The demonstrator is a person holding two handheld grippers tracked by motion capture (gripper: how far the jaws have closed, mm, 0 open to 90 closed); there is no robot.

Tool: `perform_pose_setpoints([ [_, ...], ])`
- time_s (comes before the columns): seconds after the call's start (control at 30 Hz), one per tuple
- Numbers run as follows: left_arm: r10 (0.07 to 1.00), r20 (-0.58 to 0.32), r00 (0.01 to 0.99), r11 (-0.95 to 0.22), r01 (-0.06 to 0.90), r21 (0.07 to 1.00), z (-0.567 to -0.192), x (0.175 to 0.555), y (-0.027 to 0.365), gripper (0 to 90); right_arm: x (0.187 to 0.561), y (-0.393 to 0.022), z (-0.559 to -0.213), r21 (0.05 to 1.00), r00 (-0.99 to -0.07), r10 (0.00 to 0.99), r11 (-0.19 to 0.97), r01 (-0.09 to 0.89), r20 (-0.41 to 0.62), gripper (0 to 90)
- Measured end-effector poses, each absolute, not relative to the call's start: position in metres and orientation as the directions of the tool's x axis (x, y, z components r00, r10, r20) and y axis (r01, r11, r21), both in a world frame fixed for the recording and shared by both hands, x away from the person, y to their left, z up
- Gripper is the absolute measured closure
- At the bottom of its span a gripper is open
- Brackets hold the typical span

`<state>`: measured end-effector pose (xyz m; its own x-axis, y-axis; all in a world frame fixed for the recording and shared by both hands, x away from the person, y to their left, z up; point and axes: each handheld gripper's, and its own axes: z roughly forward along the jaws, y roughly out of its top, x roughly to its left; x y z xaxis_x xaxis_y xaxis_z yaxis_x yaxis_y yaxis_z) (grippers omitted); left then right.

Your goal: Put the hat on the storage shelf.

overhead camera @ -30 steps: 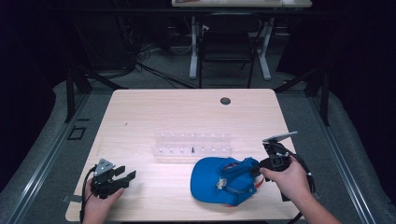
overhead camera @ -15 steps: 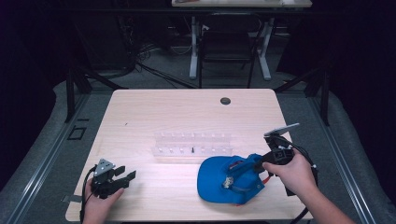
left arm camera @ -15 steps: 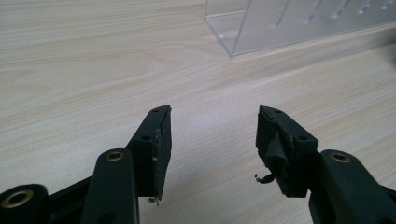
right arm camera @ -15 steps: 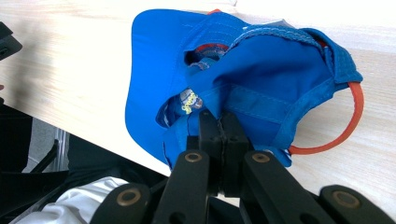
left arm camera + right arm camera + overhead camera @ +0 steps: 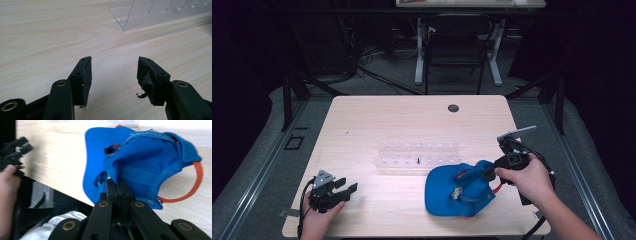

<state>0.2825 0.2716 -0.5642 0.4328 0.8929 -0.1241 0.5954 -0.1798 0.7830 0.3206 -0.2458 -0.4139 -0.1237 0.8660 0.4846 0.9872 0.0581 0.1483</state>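
The right tool is pinching the back edge of the blue cap, its jaws pressed together on a fold of fabric near the strap, as the right gripper view shows where the cap is spreading out directly ahead of the closed jaws. The cap is hanging partly from that tool and partly resting on the desk, with its brim lying on the far side from the right tool, toward the person's left, so the cap's long axis is running from the tool out toward the left tool. That left tool is sitting well apart from the cap, resting near the desk's front edge with its jaws standing wide and nothing between them, as the left gripper view shows with bare wood ahead of the left tool. The clear rack is lying just beyond the cap, away from the person. The right hand is by far the nearer one, so any lifting or turning of the cap is likely falling to it, with the brim swinging out ahead of the tool.
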Motion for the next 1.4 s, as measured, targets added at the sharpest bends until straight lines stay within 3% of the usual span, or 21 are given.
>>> perform_pose_setpoints([
  [0.57,0.893,-0.120,0.433,-0.183,0.596,0.782,-0.564,0.282,0.271,46.2,0.318,-0.243,-0.375,0.182,-0.139,0.792,0.037,0.983,0.594,90.0],
  [1.4,0.893,-0.122,0.434,-0.184,0.598,0.780,-0.564,0.282,0.271,46.1,0.318,-0.241,-0.353,0.201,-0.159,0.655,0.010,0.979,0.739,90.0],
])
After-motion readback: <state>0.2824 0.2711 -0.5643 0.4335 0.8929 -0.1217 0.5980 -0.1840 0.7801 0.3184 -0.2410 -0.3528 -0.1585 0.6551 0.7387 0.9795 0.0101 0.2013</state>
